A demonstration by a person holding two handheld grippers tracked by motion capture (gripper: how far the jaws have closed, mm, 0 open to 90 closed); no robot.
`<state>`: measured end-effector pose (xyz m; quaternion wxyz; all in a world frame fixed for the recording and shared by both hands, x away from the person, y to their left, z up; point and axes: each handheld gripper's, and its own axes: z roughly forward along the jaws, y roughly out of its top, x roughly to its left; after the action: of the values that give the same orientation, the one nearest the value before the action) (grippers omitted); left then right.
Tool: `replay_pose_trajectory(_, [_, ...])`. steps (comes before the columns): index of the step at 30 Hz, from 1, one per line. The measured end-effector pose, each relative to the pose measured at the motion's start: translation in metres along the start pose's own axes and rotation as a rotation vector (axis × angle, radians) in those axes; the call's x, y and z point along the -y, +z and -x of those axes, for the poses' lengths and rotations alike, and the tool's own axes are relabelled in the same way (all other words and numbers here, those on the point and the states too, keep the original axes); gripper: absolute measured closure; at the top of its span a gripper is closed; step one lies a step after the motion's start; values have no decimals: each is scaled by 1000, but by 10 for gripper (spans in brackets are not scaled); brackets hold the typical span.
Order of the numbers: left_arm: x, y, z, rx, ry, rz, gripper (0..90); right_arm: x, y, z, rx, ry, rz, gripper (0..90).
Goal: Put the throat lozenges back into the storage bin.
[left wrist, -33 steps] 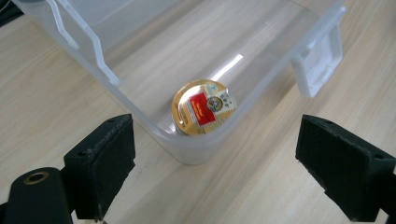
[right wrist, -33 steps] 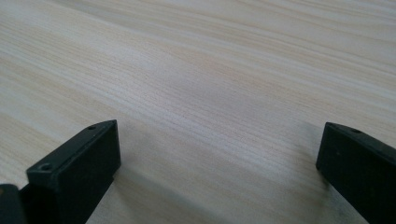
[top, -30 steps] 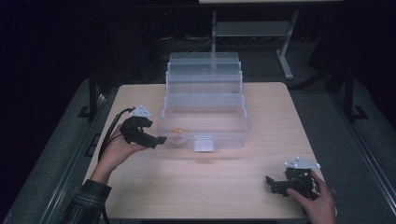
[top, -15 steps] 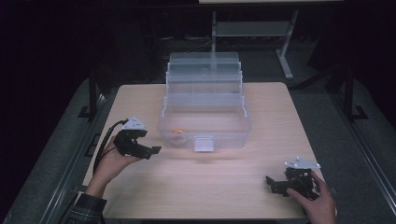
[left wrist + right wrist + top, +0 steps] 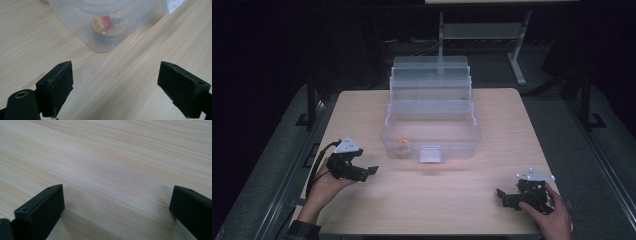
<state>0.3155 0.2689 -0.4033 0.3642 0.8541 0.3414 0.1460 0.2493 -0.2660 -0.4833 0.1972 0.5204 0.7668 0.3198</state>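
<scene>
Clear tiered box (image 5: 432, 131) at table (image 5: 452, 210) centre, lids stepped back toward the far edge, bottom tray open on top. Small round tin (image 5: 402, 144) inside the tray, at the near-left corner of the box, flat on the floor of the tray, orange-and-red label up. Latch tab (image 5: 430, 153) on the near wall of the box, right of the tin.

Left gripper (image 5: 364, 171) near the front-left corner of the box, apart from it, no contact. Jaws spread wide, nothing between them but bare wood. In the left gripper view, tin (image 5: 110, 27) dead ahead and slightly up-frame, seen through the clear wall of the box (image 5: 82, 22); jaws aimed straight at that corner.

Right gripper (image 5: 504, 197) well apart from the box, toward the near-right table corner, resting low. Jaws likewise released and wide; in the right gripper view bare table (image 5: 105, 170) ahead.

Key relation: tin lies ahead of the left gripper, behind the box wall, so no straight-in path; access from above over the rim only. Tin round, no long axis, any jaw bearing serves. Left gripper clearly nearer than right.

Judgement: left gripper best placed for any reach to the tin; lift over the wall needed first.
</scene>
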Motion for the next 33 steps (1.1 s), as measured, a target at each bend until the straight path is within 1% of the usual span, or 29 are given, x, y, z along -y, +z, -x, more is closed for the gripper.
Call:
replay_pose_trajectory(1, [2, 0, 0, -4, 5, -1, 124, 0, 0, 0, 0, 0, 0, 0])
replay_pose_trajectory(2, [5, -1, 0, -8, -2, 3, 124, 0, 0, 0, 0, 0, 0, 0])
replay_pose_trajectory(6, [16, -3, 2, -7, -6, 9, 124, 0, 0, 0, 0, 0, 0, 0])
replay_pose_trajectory(7, [22, -2, 4, -13, -8, 6, 124, 0, 0, 0, 0, 0, 0, 0])
replay_pose_trajectory(8, [22, -2, 4, -13, -8, 6, 124, 0, 0, 0, 0, 0, 0, 0])
replay_pose_trajectory(12, [33, -1, 7, -29, -8, -10, 124, 0, 0, 0, 0, 1, 0, 0])
replay_pose_trajectory(19, [53, 3, 12, -20, -15, -43, 123, 0, 0, 0, 0, 1, 0, 0])
replay_pose_trajectory(24, [64, 6, 14, -16, -25, -57, 119, 0, 0, 0, 0, 1, 0, 0])
replay_pose_trajectory(25, [67, 7, 14, -10, -27, -70, 119, 0, 0, 0, 0, 1, 0, 0])
replay_pose_trajectory(27, [69, 8, 14, -7, -34, -75, 117, 0, 0, 0, 0, 1, 0, 0])
replay_pose_trajectory(30, [71, 9, 14, -6, -24, -80, 115, 0, 0, 0, 0, 1, 0, 0])
replay_pose_trajectory(31, [72, 10, 14, -7, -29, -81, 115, 0, 0, 0, 0, 1, 0, 0])
replay_pose_trajectory(33, [74, 12, 15, -3, -24, -93, 114, 0, 0, 0, 0, 1, 0, 0])
